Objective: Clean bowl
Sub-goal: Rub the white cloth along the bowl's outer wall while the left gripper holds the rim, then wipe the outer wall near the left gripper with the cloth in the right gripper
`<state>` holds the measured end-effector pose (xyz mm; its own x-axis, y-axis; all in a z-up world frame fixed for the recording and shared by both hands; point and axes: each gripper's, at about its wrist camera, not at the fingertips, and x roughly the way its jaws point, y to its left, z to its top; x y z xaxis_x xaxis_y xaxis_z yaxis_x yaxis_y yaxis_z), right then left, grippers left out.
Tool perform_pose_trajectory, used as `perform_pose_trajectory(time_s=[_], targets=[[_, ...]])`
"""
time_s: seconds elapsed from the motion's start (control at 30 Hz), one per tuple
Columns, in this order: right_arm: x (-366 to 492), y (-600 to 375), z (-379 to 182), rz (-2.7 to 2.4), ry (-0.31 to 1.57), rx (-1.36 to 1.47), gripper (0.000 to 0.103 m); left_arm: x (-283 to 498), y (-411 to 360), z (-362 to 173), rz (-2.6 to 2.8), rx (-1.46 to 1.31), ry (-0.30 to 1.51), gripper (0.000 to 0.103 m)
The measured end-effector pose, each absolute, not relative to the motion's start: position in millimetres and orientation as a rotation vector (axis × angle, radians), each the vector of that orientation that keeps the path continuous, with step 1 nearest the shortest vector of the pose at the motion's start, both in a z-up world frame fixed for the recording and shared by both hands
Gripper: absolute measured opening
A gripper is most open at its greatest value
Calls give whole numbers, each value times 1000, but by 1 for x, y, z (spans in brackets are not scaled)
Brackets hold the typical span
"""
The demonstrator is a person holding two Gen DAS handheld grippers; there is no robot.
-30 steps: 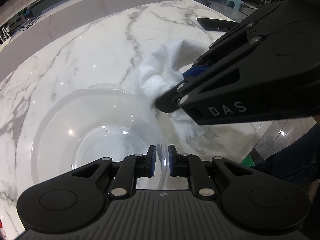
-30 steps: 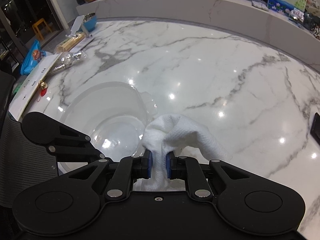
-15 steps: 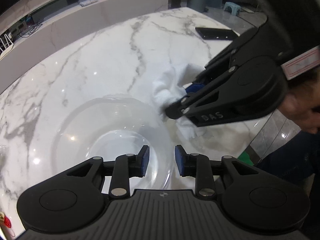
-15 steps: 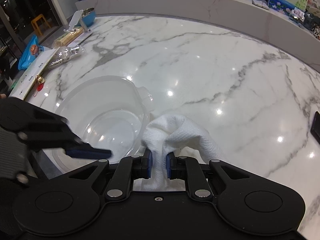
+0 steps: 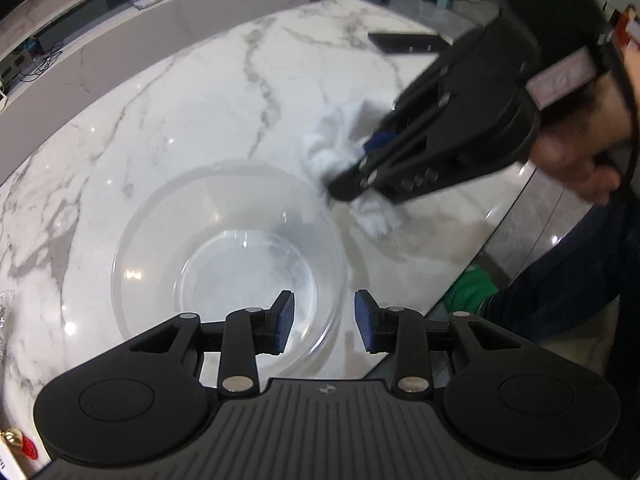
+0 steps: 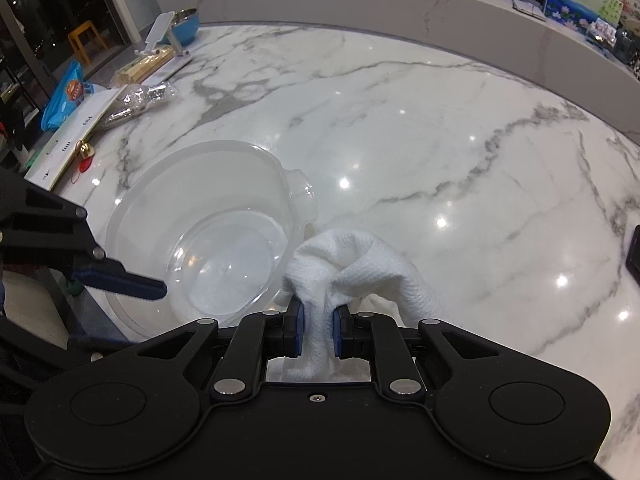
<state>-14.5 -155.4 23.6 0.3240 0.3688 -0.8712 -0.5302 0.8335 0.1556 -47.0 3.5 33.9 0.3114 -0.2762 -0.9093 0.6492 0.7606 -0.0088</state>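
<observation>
A clear plastic bowl [image 5: 224, 248] stands upright on the white marble table [image 5: 180, 112] near its front edge; it also shows in the right wrist view [image 6: 200, 224]. My left gripper [image 5: 324, 320] is open, its pads apart on either side of the bowl's near rim without touching it. My right gripper [image 6: 318, 330] is shut on a white cloth [image 6: 352, 256] and holds it just right of the bowl. In the left wrist view the right gripper [image 5: 360, 156] and the cloth [image 5: 336, 148] sit beyond the bowl's far right rim.
A black phone [image 5: 408, 42] lies at the table's far right. At the left edge in the right wrist view lie a wrapped packet [image 6: 140, 100], a blue bag [image 6: 66, 98], papers and a blue bowl [image 6: 186, 24]. The table edge [image 5: 480, 248] runs close by the bowl.
My left gripper opened and let go of the bowl's rim, then drew back a little. My right gripper with the cloth moved slightly away from the bowl.
</observation>
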Motion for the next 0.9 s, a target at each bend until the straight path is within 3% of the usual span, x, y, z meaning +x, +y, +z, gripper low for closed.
perform_pose_trajectory(time_s=[0.13,0.37,0.9], targets=[[-16,-155,24,597,1090,-171,13,-40,4,25,-621,404,1131,18],[-21,-150,22,623,1104,-171,12,-26,8,18,-630,347,1133,10],[-31,-123,6,747,1148,-187,13,-20,15,15,-638,324,1143,9]])
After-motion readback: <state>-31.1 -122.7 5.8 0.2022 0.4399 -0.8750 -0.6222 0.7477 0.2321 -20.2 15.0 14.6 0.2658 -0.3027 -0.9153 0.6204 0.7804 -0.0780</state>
